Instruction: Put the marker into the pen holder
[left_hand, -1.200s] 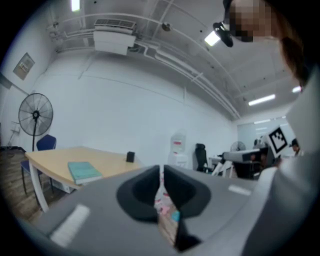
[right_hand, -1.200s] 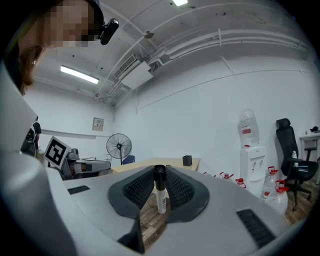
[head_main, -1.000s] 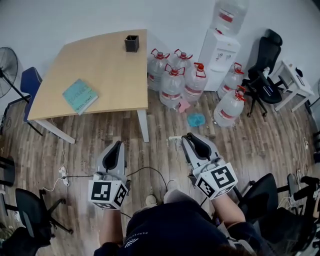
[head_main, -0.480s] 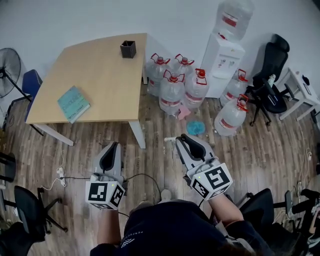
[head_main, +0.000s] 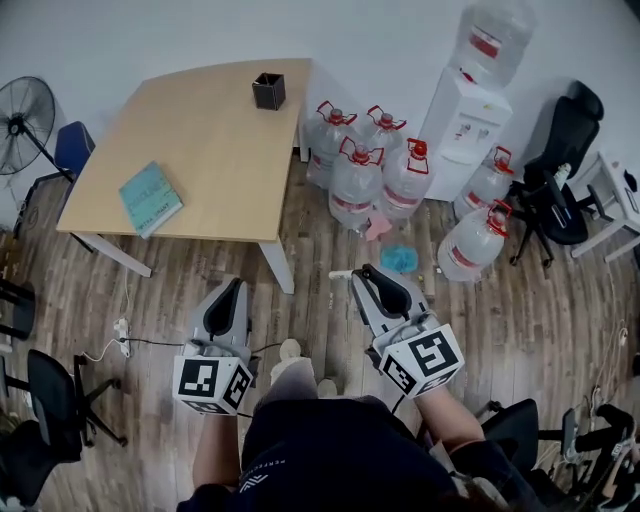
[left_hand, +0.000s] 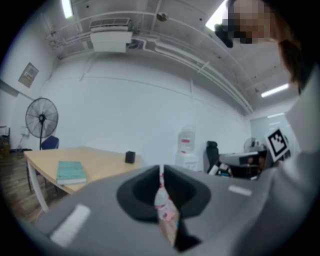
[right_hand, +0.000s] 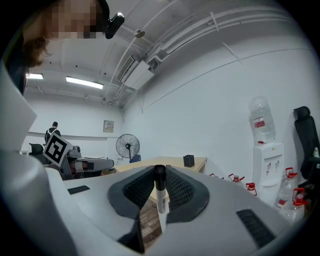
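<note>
A black square pen holder (head_main: 267, 91) stands at the far edge of the light wooden table (head_main: 215, 150), well ahead of both grippers; it also shows small as the pen holder (right_hand: 188, 160) and the pen holder (left_hand: 130, 157). My right gripper (head_main: 372, 276) is held over the floor, shut on a marker (right_hand: 160, 196) with a white body and black cap that stands upright between its pads. My left gripper (head_main: 236, 288) hovers beside it at the same height. In its own view the left gripper (left_hand: 161, 172) has its jaws together, with nothing between them.
A teal book (head_main: 150, 198) lies on the table's near left part. Several large water bottles (head_main: 372, 178) crowd the floor right of the table, by a white water dispenser (head_main: 465, 118). A fan (head_main: 25, 112) stands far left; office chairs (head_main: 560, 190) stand at both sides.
The head view has shifted slightly, so the table and bottles sit a little further right. The person's leg and foot now show between the grippers. Both grippers keep their hold and pose.
</note>
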